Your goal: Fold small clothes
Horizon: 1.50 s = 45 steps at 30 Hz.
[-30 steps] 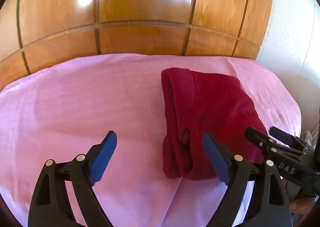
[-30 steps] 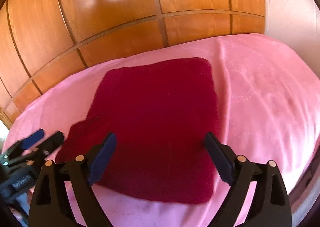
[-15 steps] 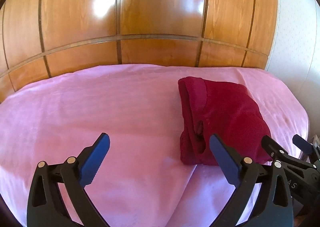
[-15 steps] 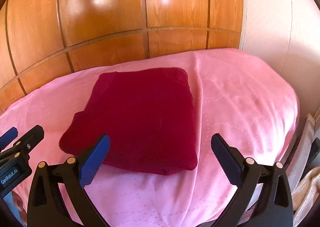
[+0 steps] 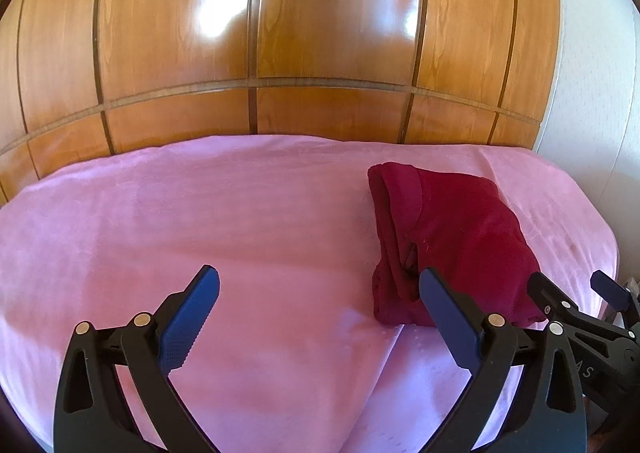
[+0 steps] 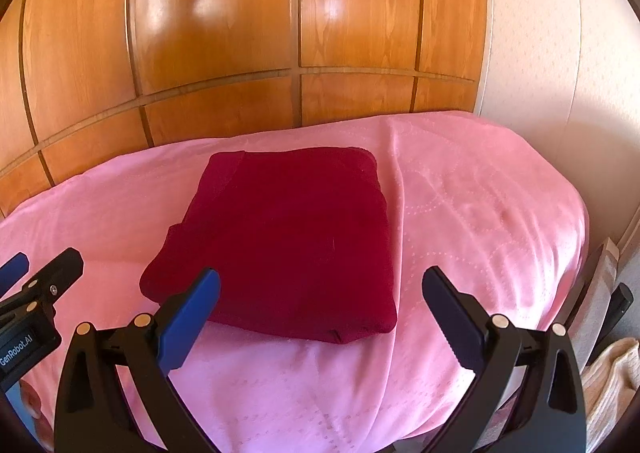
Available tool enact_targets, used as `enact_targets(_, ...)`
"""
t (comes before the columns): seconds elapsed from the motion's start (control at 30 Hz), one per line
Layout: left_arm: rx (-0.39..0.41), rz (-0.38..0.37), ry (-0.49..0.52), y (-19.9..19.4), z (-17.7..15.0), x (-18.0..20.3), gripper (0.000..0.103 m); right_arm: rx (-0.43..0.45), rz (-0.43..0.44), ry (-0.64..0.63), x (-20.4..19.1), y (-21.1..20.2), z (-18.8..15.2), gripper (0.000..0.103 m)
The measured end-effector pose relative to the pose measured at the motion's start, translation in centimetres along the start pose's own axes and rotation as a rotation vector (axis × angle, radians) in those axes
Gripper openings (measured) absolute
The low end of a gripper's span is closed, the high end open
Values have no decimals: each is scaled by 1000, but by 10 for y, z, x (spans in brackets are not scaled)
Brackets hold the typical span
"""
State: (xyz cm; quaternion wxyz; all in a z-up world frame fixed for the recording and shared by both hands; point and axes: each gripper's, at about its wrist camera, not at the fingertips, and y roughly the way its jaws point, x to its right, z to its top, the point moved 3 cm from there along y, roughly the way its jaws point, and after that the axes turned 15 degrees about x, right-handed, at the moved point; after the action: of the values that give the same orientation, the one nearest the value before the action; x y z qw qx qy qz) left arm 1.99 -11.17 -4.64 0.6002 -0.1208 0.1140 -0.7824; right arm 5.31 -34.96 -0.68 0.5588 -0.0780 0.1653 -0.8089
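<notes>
A bed covered by a pink bedspread (image 6: 480,213) fills the lower half of both views, its far edge meeting the wooden panelling. On it lies one folded dark red garment (image 6: 288,237), a flat, roughly square bundle at the centre of the right wrist view and at right of centre in the left wrist view (image 5: 460,237), where its layered folds face left. The spread carries faint stitched dotted curves and a soft crease running toward the lower edge.
</notes>
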Motion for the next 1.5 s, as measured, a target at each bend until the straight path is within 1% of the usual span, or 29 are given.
enact_targets(0.1, 0, 11, 12, 1, -1, 3, 99, 0, -1, -2, 1, 1, 0, 101)
enact_targets(0.33, -4, 10, 23, 0, -3, 10, 99, 2, -8, 8, 4, 1, 0, 101)
enact_targets(0.63, -16, 12, 23, 1, -4, 9, 99, -9, 3, 16, 7, 2, -4, 101)
enact_targets(0.83, 5, 3, 19, -4, -2, 11, 99, -12, 13, 44, 9, 3, 0, 101)
enact_targets(0.93, 5, 3, 18, -6, -3, 12, 99, -6, 13, 35, 7, 1, 0, 101)
enact_targets(1.2, 11, 5, 15, -7, -1, 8, 99, -10, 16, 30, 6, 2, -2, 101)
enact_targets(1.5, -4, -4, 7, -4, -1, 4, 99, -11, 15, 32, 5, 3, -3, 101)
